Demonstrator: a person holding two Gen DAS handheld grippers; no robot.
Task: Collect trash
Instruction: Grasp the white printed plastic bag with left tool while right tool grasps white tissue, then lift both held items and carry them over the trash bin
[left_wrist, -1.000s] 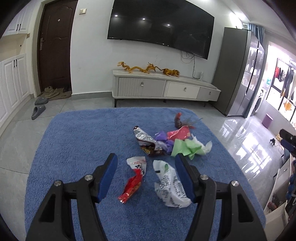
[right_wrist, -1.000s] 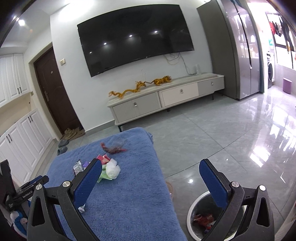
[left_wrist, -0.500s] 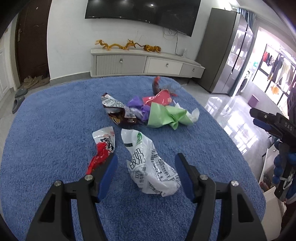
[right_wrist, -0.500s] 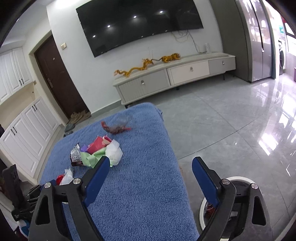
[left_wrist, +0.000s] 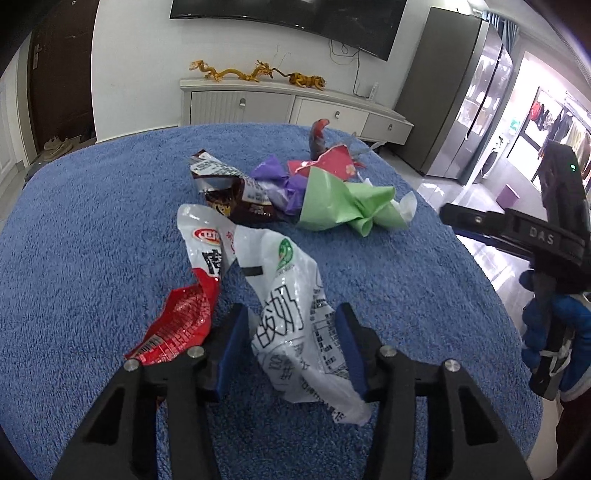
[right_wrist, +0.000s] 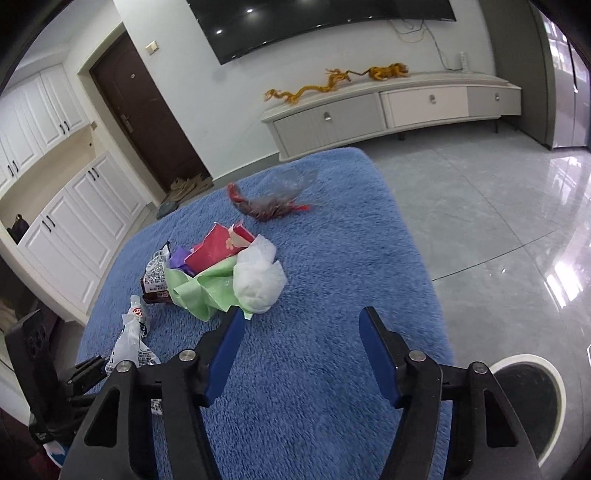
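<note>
Left gripper (left_wrist: 291, 347): jaws parted, straddling the white printed bag (left_wrist: 295, 317); whether the blue pads touch the plastic cannot be told. The bag's near end is cut off behind the right finger.

Red-and-white wrapper (left_wrist: 188, 302): just left of the white bag on the blue towel-covered table (left_wrist: 92, 236); its near corner is hidden by the left finger.

Far pile, well apart from the gripper: brown-and-silver snack packet (left_wrist: 232, 192), purple paper (left_wrist: 277, 181), red paper (left_wrist: 332, 162), green paper (left_wrist: 343, 206), overlapping. A dark red twisted item (left_wrist: 318, 138) stands behind; its nature is hard to make out.

Right gripper (right_wrist: 301, 350): jaws wide apart, holding nothing, over bare towel. White crumpled wad (right_wrist: 258, 284) lies just beyond its left finger. A clear bag with red contents (right_wrist: 273, 203) lies farther off, blurred.

Waste bin (right_wrist: 532, 398): on the floor at near right, largely hidden by the right finger; contents not visible.
</note>
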